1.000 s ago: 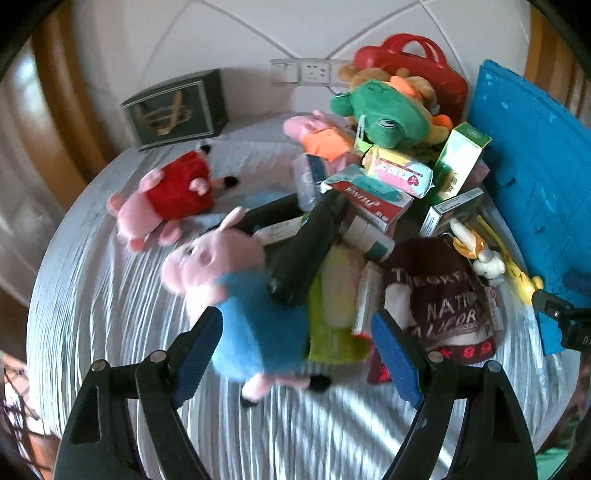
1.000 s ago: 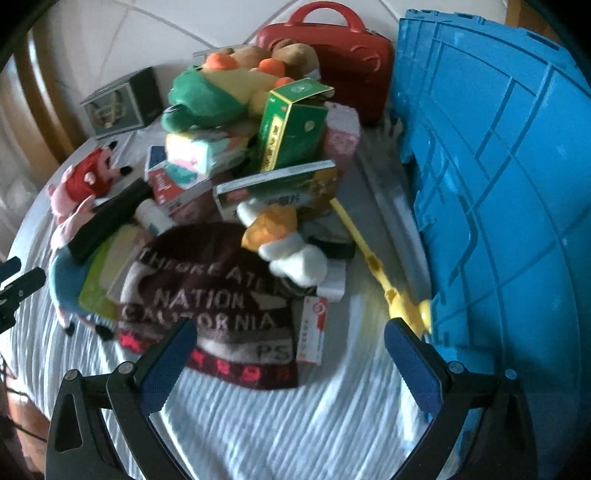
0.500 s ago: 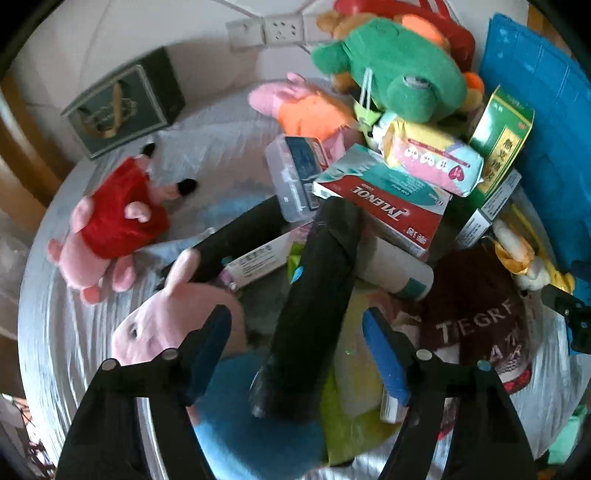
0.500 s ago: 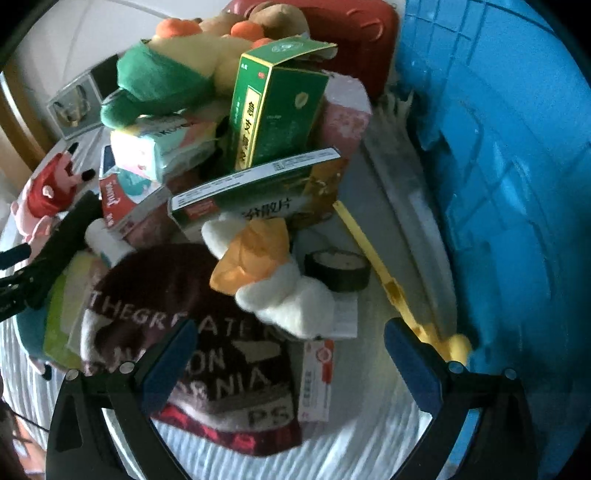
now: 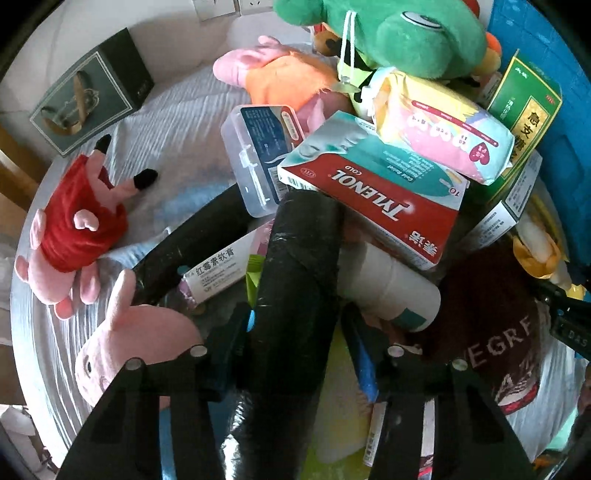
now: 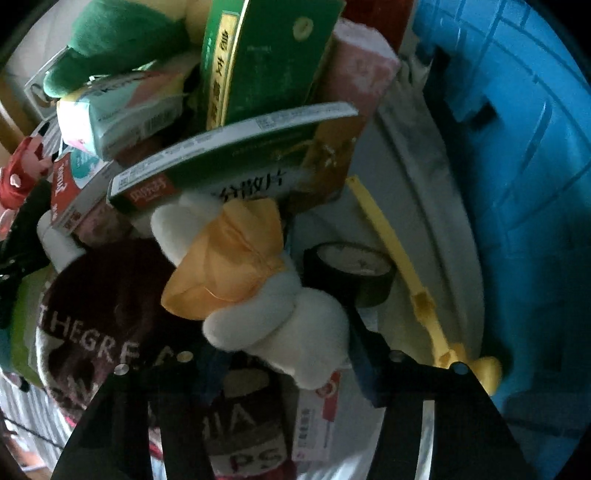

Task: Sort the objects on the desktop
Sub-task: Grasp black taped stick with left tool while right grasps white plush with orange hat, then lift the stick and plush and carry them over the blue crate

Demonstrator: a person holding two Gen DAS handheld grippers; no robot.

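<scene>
A pile of objects covers the round white table (image 5: 177, 122). In the left wrist view my left gripper (image 5: 299, 343) straddles a long black cylinder (image 5: 295, 295); its jaws stand close on both sides, with a gap on the right. A red Tylenol box (image 5: 373, 199) lies on the cylinder's far end. In the right wrist view my right gripper (image 6: 280, 354) has its jaws around a white plush duck with an orange scarf (image 6: 258, 295), which lies on a dark brown beanie (image 6: 103, 325).
A blue crate (image 6: 524, 184) stands at the right. Nearby lie a roll of black tape (image 6: 351, 273), a yellow stick (image 6: 399, 251), green medicine boxes (image 6: 258, 62), a green plush (image 5: 399, 33), a red-dressed pig plush (image 5: 74, 225) and a pink pig plush (image 5: 136, 339).
Both grippers moved forward and down into the pile. The left jaws narrowed around the black cylinder. The right jaws narrowed around the plush duck.
</scene>
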